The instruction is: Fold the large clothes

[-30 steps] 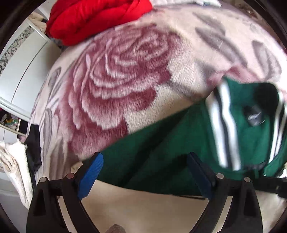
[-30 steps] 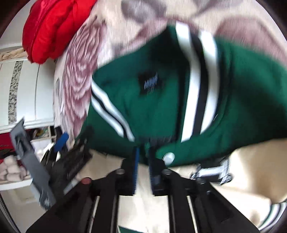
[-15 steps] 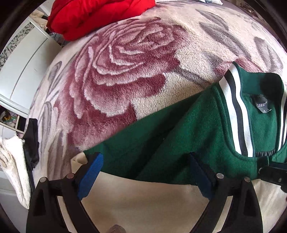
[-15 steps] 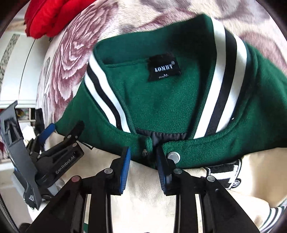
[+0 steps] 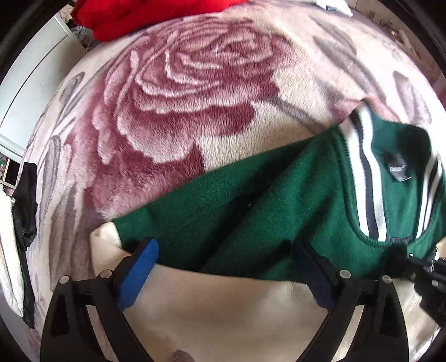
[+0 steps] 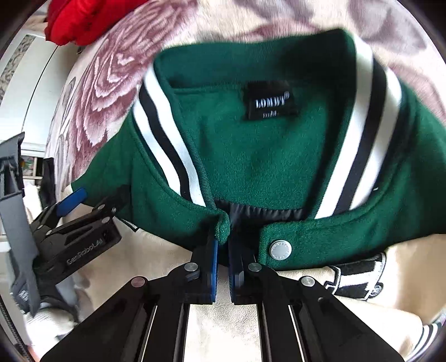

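Note:
A green varsity jacket (image 6: 251, 156) with cream sleeves and a black-and-white striped collar lies on a rose-patterned blanket. My right gripper (image 6: 222, 245) is shut on the jacket's front placket edge just below the collar, beside a silver snap (image 6: 280, 246). My left gripper (image 5: 223, 267) is open, its blue-padded fingers (image 5: 139, 270) spread over the jacket's left shoulder (image 5: 228, 220) where green meets the cream sleeve (image 5: 217, 312). The left gripper also shows in the right wrist view (image 6: 80, 222). The collar and label show at the right of the left wrist view (image 5: 395, 170).
The rose blanket (image 5: 181, 92) covers the bed beyond the jacket. A red garment (image 5: 133, 14) lies at the far edge. White furniture (image 5: 30, 83) stands to the left, with dark and white cloth (image 5: 22, 211) hanging there.
The right gripper closed from slightly apart onto the placket edge and lifted the collar area, which is blurred. The left gripper stayed open over the shoulder.

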Demonstrator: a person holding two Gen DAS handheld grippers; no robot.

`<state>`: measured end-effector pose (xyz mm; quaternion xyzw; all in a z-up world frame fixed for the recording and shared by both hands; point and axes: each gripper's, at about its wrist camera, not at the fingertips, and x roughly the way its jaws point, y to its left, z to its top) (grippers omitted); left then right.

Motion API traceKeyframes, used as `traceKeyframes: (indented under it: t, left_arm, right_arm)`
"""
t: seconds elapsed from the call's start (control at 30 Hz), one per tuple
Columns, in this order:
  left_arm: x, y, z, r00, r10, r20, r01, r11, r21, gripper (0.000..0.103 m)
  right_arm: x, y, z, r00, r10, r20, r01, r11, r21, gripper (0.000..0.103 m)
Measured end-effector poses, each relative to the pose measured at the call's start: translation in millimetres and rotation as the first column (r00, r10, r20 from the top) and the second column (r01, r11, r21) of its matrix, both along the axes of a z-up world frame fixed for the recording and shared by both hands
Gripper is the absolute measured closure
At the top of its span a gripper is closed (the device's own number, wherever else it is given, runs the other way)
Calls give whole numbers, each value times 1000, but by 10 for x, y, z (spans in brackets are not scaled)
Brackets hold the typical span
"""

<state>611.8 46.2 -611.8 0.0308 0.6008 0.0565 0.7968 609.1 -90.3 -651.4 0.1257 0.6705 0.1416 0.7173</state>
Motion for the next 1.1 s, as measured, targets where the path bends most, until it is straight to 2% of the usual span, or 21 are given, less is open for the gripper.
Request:
traceKeyframes:
  t: [0.17, 0.2, 0.27, 0.33, 0.37, 0.43, 0.47, 0.5, 0.57, 0.63, 0.7, 0.77, 0.87, 0.9, 0.97, 1.1]
  left_arm:
    - [-2, -18, 120, 999, -8, 41, 7, 1000, 22, 4]
    - [7, -31, 108, 999, -6, 38, 5, 1000, 30, 4]
    - [20, -30, 95, 1000, 1, 31, -2, 999, 36, 5]
    - [7, -30, 110, 1000, 4, 26, -5, 999, 38, 4]
    - [-4, -31, 120, 1000, 1, 28, -2, 999, 43, 4]
    - [-34, -51, 139, 999, -16, 42, 13, 998, 69, 4]
    - [-46, -66, 138, 999, -24, 48, 20, 996, 87, 4]
    - [-49, -85, 123, 998, -35, 50, 29, 994, 108, 4]
    - [-46, -107, 87, 999, -38, 38, 33, 993, 111, 4]
    - [-38, -131, 57, 999, -31, 30, 27, 993, 117, 4]
    - [-31, -169, 51, 999, -34, 34, 29, 992, 122, 4]
    - [-27, -206, 43, 999, -40, 34, 35, 991, 129, 4]
    - [-40, -260, 33, 998, -53, 34, 47, 989, 141, 5]
    - [-50, -274, 28, 998, -60, 35, 54, 988, 147, 5]
    - [-84, -280, 39, 997, -68, 38, 61, 987, 146, 4]
    - [-113, -271, 64, 996, -76, 53, 67, 986, 153, 4]
  right_arm:
    - [-42, -29, 323, 984, -77, 161, 95, 990, -103, 98]
    - [-2, -49, 309, 982, -99, 162, 118, 987, -112, 98]
    - [100, -78, 242, 984, -120, 135, 138, 982, -128, 98]
    - [146, -50, 138, 992, -87, 92, 98, 986, -131, 97]
    - [162, -76, 134, 995, -76, 60, 82, 991, -110, 97]
    - [166, -214, 189, 997, -82, -15, 81, 995, -54, 89]
    - [154, -324, 252, 995, -96, -37, 96, 995, -3, 83]
    - [133, -452, 342, 992, -121, -28, 122, 993, 9, 58]
    - [109, -613, 483, 989, -146, 22, 147, 987, -56, 25]
    - [116, -717, 504, 989, -142, 34, 145, 985, -93, 25]
    - [143, -773, 374, 988, -152, -15, 148, 980, -132, 25]
    - [153, -745, 231, 987, -144, -68, 135, 983, -123, 25]
    - [140, -547, 119, 996, -81, -48, 66, 967, -248, 25]
    - [140, -475, 87, 998, -53, -46, 38, 961, -273, 41]
    - [128, -371, 64, 998, -27, -50, 10, 955, -298, 50]
    - [152, -498, 212, 1000, -5, -22, -2, 957, -289, 52]
